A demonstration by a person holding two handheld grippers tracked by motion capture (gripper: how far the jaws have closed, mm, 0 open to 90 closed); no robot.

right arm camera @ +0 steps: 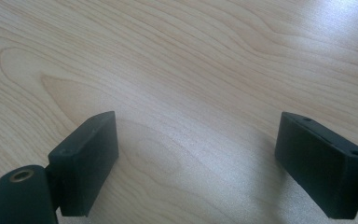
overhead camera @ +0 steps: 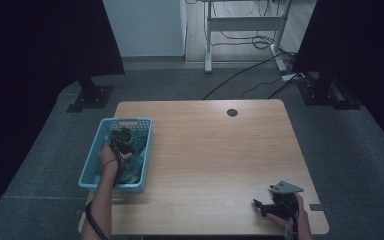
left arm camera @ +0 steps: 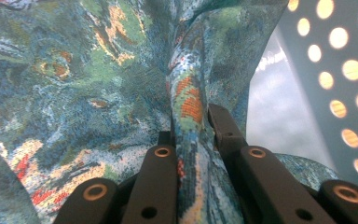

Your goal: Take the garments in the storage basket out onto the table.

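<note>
Pinching a fold of cloth (left arm camera: 186, 93) in the basket (overhead camera: 92, 150) at far left, my left gripper (overhead camera: 121, 141) clamps tight; my right gripper (overhead camera: 275, 202) rests agape, near right.

The patterned cloth (left arm camera: 98, 93) runs past the left gripper view's edges, and its folds hide the basket (left arm camera: 335, 93) floor.

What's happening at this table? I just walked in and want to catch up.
A person is working with a handheld gripper in each hand. The left gripper is down in the blue basket at the table's left edge, its jaws shut on a fold of the blue-green patterned cloth lying inside. The cloth has not been lifted out of the basket yet. The right gripper rests low over the bare wooden table near the front right corner, jaws wide open and holding nothing.
</note>
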